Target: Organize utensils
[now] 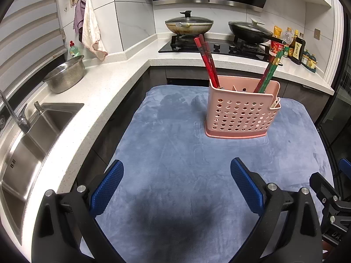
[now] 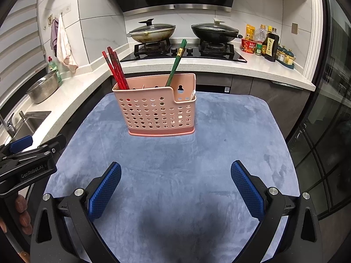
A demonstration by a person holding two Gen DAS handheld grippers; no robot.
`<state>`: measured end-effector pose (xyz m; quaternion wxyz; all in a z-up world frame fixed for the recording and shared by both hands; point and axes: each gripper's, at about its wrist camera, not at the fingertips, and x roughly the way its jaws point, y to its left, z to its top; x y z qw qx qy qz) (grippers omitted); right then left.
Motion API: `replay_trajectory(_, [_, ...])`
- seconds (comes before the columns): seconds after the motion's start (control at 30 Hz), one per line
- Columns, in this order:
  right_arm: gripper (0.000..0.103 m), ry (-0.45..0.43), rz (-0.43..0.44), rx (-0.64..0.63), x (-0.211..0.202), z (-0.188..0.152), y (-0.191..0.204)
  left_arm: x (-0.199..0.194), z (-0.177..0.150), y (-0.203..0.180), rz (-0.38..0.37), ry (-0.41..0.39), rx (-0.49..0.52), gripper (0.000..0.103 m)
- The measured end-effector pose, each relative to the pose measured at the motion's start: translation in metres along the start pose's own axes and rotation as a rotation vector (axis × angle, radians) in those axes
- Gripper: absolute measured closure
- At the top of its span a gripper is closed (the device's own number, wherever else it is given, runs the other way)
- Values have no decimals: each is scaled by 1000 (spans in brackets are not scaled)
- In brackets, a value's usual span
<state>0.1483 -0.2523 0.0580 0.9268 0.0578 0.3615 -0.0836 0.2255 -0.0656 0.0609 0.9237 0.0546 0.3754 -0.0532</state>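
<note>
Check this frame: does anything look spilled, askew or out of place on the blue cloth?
Nothing stands out. The pink perforated plastic utensil holder stands upright on the blue plush cloth, red chopsticks leaning at its left end, green chopsticks further right. Left gripper and right gripper are open, holding nothing.

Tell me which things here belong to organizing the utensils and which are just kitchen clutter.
Job: pink holder, red chopsticks, green chopsticks, white spoon, blue mat.

Clutter: two woks on the stove, steel colander, sink, sauce bottles, hanging cloths.
</note>
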Motion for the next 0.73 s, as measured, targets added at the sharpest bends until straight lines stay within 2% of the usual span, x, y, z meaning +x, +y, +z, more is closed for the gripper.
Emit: replay_trajectory(0.73, [7, 2, -3, 3, 0, -1, 0, 0, -1, -2, -9, -4, -6, 9])
